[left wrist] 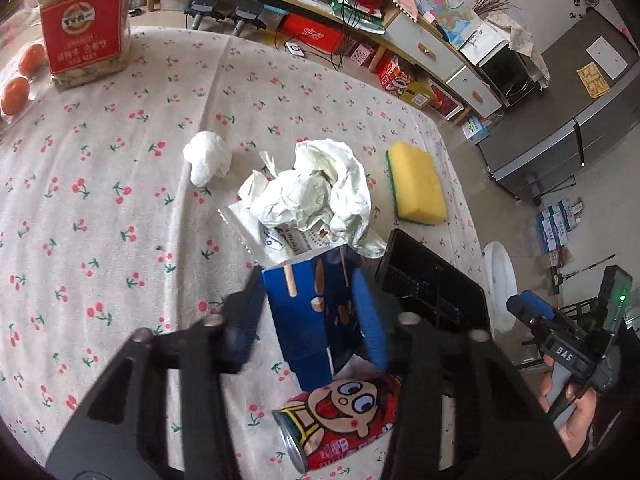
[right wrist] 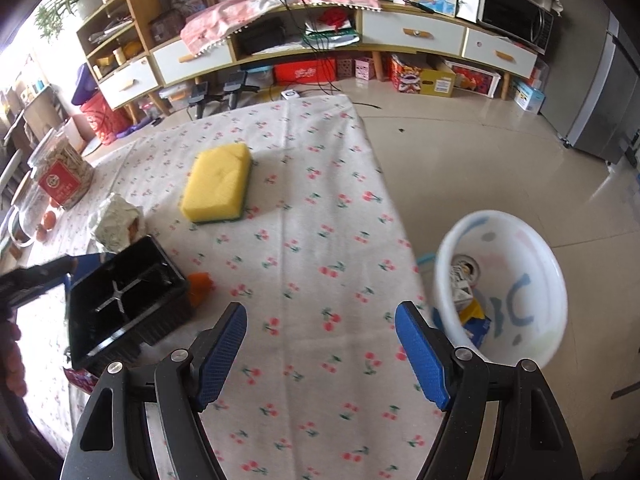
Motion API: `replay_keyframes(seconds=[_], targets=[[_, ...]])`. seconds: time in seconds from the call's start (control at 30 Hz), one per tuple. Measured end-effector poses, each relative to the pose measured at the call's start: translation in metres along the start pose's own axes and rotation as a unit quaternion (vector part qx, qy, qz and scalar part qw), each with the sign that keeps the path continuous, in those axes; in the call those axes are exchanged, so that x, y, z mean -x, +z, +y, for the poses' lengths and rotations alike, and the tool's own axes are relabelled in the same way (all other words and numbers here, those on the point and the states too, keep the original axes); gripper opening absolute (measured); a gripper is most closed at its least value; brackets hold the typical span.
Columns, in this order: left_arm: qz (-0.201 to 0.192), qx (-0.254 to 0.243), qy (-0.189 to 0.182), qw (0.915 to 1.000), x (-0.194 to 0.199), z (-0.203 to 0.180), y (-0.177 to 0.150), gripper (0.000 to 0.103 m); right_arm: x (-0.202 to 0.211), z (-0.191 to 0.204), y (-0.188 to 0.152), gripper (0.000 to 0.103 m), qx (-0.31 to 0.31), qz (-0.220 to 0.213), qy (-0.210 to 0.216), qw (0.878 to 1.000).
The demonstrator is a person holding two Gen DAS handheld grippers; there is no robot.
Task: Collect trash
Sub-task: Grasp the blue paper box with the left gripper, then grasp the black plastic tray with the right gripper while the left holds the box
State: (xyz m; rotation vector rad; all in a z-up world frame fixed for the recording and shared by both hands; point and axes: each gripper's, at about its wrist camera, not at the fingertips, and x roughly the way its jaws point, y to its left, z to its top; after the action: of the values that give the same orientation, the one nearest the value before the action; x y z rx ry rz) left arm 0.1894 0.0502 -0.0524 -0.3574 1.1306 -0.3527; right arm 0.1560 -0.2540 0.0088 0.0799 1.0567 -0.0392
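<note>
My left gripper (left wrist: 310,300) is shut on a blue snack box (left wrist: 308,312) and holds it above the cherry-print tablecloth (left wrist: 100,200). Under it lies a red cartoon can (left wrist: 340,420) on its side. Beyond the box are a crumpled white wrapper (left wrist: 312,192) and a balled white tissue (left wrist: 208,156). My right gripper (right wrist: 320,344) is open and empty over the table's right part. A white bin (right wrist: 512,280) with some trash in it stands on the floor to the right of the table; it also shows in the left wrist view (left wrist: 500,280).
A yellow sponge (right wrist: 218,182) lies mid-table. A black tray (right wrist: 124,300) sits at the left with an orange scrap (right wrist: 200,284) beside it. A jar with a red label (left wrist: 86,20) and oranges (left wrist: 16,94) stand at the far side. Cabinets and a fridge line the room.
</note>
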Motion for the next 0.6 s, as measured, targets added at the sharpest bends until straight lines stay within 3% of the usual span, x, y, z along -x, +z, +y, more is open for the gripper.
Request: replay_keyframes(seconds=[0.2,0.4,0.6], targets=[[-0.016,0.002,-0.005,0.9999,0.011,0.000,-0.002,0.024,-0.004,0.022,0.002,0.078,0.007,0.005,0.037,0.999],[-0.061,-0.012,0.009,0.9980,0.041,-0.001,-0.009,0.016,-0.016,0.037,0.001,0.078,-0.001,0.030,0.089,0.996],[-0.094,-0.013,0.024,0.9952,0.068,0.007,-0.016,0.016,-0.027,0.045,-0.002,0.078,-0.005,0.045,0.102,0.994]])
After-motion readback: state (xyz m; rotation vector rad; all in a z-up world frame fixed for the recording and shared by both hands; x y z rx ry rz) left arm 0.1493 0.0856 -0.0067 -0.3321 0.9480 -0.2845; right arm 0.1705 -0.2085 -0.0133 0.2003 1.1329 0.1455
